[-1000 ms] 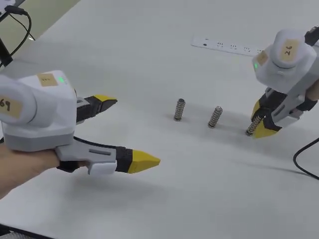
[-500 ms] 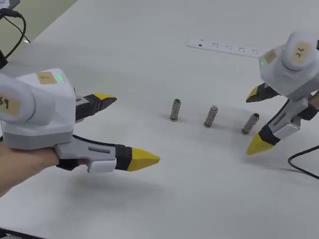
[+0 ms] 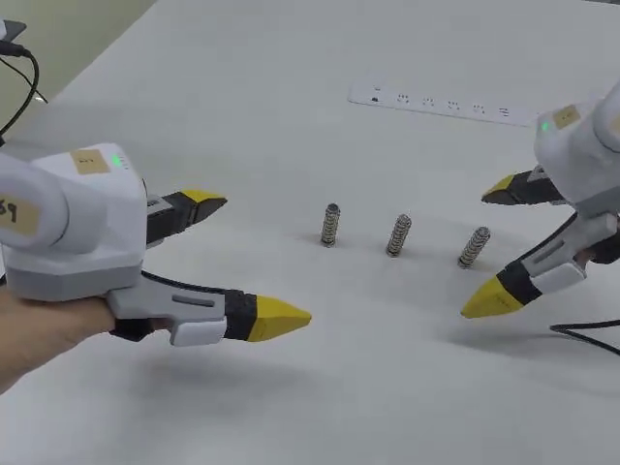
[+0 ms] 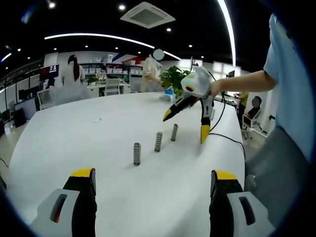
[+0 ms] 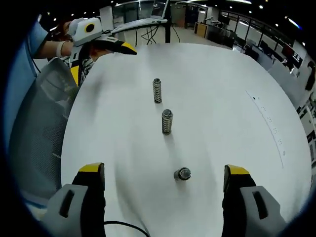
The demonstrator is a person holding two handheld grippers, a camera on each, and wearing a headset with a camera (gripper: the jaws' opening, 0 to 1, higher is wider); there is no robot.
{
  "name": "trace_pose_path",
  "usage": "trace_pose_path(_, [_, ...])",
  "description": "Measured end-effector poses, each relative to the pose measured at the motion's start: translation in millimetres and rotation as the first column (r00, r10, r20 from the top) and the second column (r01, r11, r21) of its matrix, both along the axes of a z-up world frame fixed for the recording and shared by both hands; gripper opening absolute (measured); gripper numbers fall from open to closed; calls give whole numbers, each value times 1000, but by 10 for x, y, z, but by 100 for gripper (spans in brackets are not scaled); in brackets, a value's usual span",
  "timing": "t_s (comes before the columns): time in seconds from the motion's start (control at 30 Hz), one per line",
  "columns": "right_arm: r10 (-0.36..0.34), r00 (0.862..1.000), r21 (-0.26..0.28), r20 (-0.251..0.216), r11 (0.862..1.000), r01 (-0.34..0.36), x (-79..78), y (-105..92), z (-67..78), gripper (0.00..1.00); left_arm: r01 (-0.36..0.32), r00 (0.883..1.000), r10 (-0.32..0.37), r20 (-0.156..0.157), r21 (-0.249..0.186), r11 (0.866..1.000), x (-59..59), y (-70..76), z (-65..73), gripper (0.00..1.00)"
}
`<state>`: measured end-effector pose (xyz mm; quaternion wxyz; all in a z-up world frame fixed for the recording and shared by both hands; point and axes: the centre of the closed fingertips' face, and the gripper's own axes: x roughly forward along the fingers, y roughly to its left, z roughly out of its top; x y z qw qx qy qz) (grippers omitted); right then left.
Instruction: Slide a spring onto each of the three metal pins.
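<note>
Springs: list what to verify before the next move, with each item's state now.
1. Left spring, middle spring and right spring standing in a row: ok.
2. Each spring seated fully down: cannot tell.
3. Right claw open and empty: ok.
4. Right claw apart from the right spring: ok.
5. Left claw open, empty, off to the side of the row: ok.

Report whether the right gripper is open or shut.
Open. The right gripper has its yellow-tipped jaws spread wide, holding nothing; the nearest grey metal coil spring stands clear of them on the white table.
</note>
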<state>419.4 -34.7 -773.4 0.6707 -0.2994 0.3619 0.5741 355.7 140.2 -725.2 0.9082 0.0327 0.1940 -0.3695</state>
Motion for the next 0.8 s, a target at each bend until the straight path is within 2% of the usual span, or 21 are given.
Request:
trace_pose_path(0.1, [-38,999,49,-13,998,38,-56,12,41,100,4,1000,-4,2,0,1000,2,-14,17,94])
trace_pose_path(0.13, [-50,999,66,-1,997,49,-62,5,69,100,6,1000,-6,1,-2,1000,2,-20,25,94])
trace_pose_path(0.53, [-135,991,134,8,982,133,-305,-191,261,100,32,999,-32,10,6,999,-18,-116,87,94])
trace_pose_path(0.8, [-235,972,186,16,956,228,-472,-422,409,100,31,999,-31,10,8,999,-43,-107,102,94])
